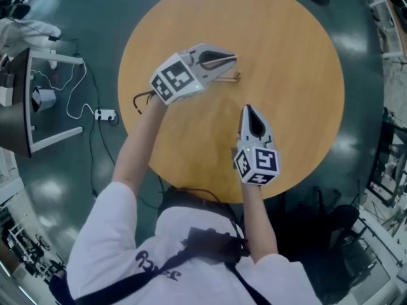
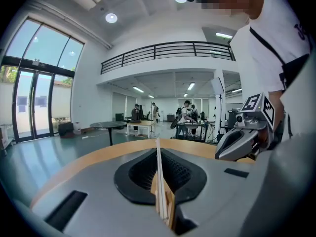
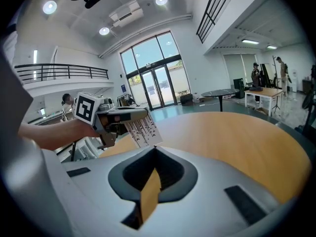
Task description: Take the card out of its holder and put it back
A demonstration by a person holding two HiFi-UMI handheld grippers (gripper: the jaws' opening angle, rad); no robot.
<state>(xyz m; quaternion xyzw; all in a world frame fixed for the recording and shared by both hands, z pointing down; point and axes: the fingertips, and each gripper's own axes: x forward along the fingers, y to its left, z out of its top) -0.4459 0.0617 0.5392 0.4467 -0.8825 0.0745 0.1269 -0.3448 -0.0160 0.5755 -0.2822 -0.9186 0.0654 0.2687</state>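
Round wooden table [image 1: 289, 75] seen from above, with both hand-held tools over it. The left gripper [image 1: 229, 60] lies over the far left part of the tabletop, jaws pointing toward the person's right and clamped on the card [image 3: 141, 129]. In the left gripper view the card [image 2: 158, 169] appears edge-on as a thin white strip pinched upright between the tan pads. In the right gripper view its printed face shows, projecting from the jaw tips above the table surface. A small brown piece [image 1: 229, 77] lies on the table just beside the left jaw tips; whether it is the holder cannot be told. The right gripper [image 1: 250, 115] sits nearer the person, well apart from the left one, jaws pointing away from the body and pressed together on nothing, its tan pads meeting [image 3: 149, 189].
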